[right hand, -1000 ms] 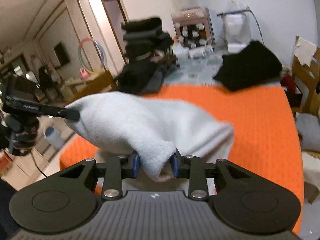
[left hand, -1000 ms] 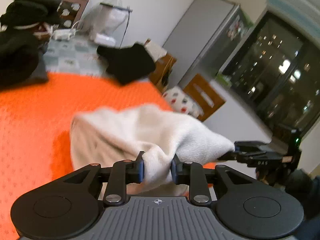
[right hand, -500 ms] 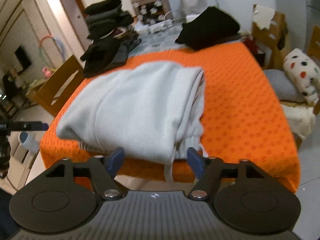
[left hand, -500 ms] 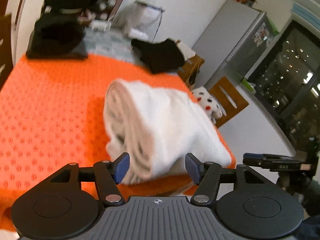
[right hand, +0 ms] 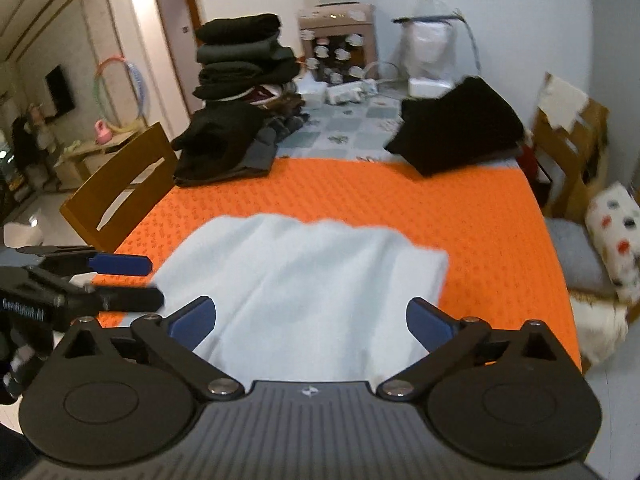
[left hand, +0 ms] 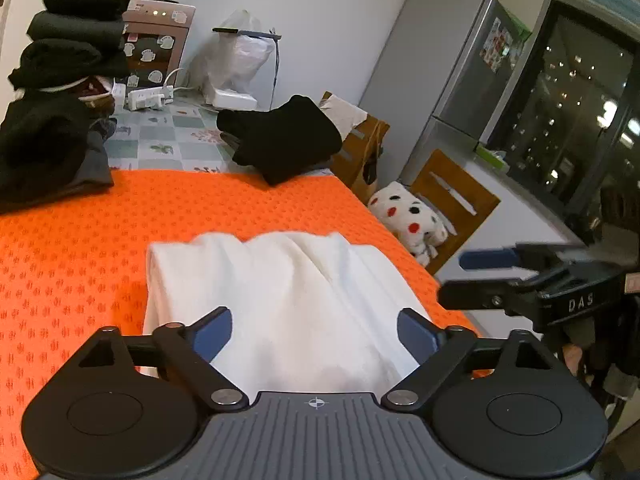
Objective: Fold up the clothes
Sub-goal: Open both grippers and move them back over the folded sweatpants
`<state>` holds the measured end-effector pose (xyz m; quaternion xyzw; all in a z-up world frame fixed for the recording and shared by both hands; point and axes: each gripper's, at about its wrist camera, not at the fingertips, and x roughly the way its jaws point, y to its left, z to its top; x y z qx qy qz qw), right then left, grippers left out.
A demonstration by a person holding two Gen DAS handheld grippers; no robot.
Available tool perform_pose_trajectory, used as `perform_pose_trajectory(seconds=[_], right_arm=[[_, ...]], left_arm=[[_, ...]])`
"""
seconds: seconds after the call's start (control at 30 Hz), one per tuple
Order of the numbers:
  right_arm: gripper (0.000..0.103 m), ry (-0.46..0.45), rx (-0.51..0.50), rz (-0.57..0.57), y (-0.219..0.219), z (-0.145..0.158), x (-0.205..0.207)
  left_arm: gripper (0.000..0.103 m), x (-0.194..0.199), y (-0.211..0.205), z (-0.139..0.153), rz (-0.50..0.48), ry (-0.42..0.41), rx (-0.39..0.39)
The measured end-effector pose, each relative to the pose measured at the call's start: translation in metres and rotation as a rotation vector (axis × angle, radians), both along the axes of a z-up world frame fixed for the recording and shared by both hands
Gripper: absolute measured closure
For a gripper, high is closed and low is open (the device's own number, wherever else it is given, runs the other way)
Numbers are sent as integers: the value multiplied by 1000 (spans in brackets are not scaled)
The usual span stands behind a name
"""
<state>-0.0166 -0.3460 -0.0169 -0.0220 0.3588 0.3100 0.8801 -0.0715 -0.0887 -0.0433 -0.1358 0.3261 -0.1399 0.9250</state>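
Garment: white fleece garment point(left hand: 280, 300), folded into a flat block on the orange table point(left hand: 80, 240), at its near edge.
Left tool point(left hand: 316, 330): spread wide, holding nothing.
Right tool point(right hand: 310, 320): spread wide, holding nothing.
Handling: likely soft, light, limp; layers liable to slide.
Grip: at corners or folded edge, through all layers.

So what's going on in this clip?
A person holding two grippers is folding laundry on an orange waffle-textured cloth. A folded white fleece garment lies flat near the table's front edge. The left gripper and right gripper are both open, gripping nothing. Folded dark clothes are stacked at the back.
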Motion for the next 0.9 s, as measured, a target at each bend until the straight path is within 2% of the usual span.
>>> perform_pose_trajectory(seconds=[0.13, 0.27, 0.4, 0.53, 0.67, 0.9], right_arm=[[0, -19, 6, 32, 13, -1, 34], [0, -19, 24, 24, 21, -15, 69], [0, 41, 32, -6, 28, -52, 98], [0, 39, 30, 19, 26, -83, 98], [0, 29, 30, 48, 23, -113, 95], [0, 38, 64, 74, 18, -119, 101]], left_arm=[[0, 26, -5, -3, 21, 5, 34], [0, 44, -8, -13, 56, 21, 65], [0, 54, -16, -40, 67, 49, 101], [0, 50, -23, -68, 75, 54, 184], [0, 48, -27, -72, 92, 40, 205], [0, 53, -27, -72, 122, 52, 196]])
